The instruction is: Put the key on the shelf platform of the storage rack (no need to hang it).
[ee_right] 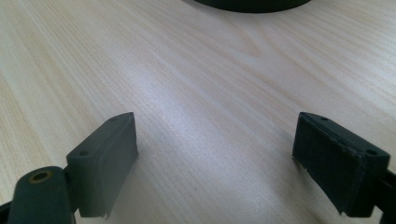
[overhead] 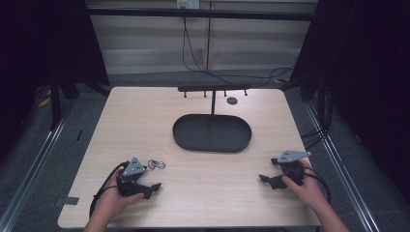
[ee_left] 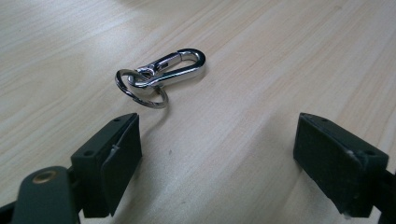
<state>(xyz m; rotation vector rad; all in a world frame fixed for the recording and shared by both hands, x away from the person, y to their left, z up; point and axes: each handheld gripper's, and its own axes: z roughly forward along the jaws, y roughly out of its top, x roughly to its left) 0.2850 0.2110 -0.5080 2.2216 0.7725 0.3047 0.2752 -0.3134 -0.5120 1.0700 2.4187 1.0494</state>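
Two hand-held grippers rest low on a pale wood-grain desk (overhead: 145,121) in the high view: the left gripper (overhead: 147,189) near the front left, the right gripper (overhead: 269,180) near the front right, well apart, each topped by a grey three-cornered plate. Just beyond the left gripper lies a small metal clip with a ring (overhead: 156,164). At the middle of the desk sits a black oval tray (overhead: 186,137) with a thin upright post carrying a crossbar with short pegs (overhead: 213,89).

In the left gripper view, the left gripper (ee_left: 217,158) has its black, blocky fingers (ee_left: 109,163) spread wide with nothing between them. Ahead, near the left-hand finger, lies the clip with a ring (ee_left: 161,77), flat on the wood: a shiny silver pear-shaped snap hook linked to a round split ring.

In the right gripper view, the right gripper (ee_right: 215,158) also has its matte black fingers (ee_right: 105,161) released and wide apart over bare, finely streaked wood. The tray's dark curved edge (ee_right: 252,4) shows at the top.
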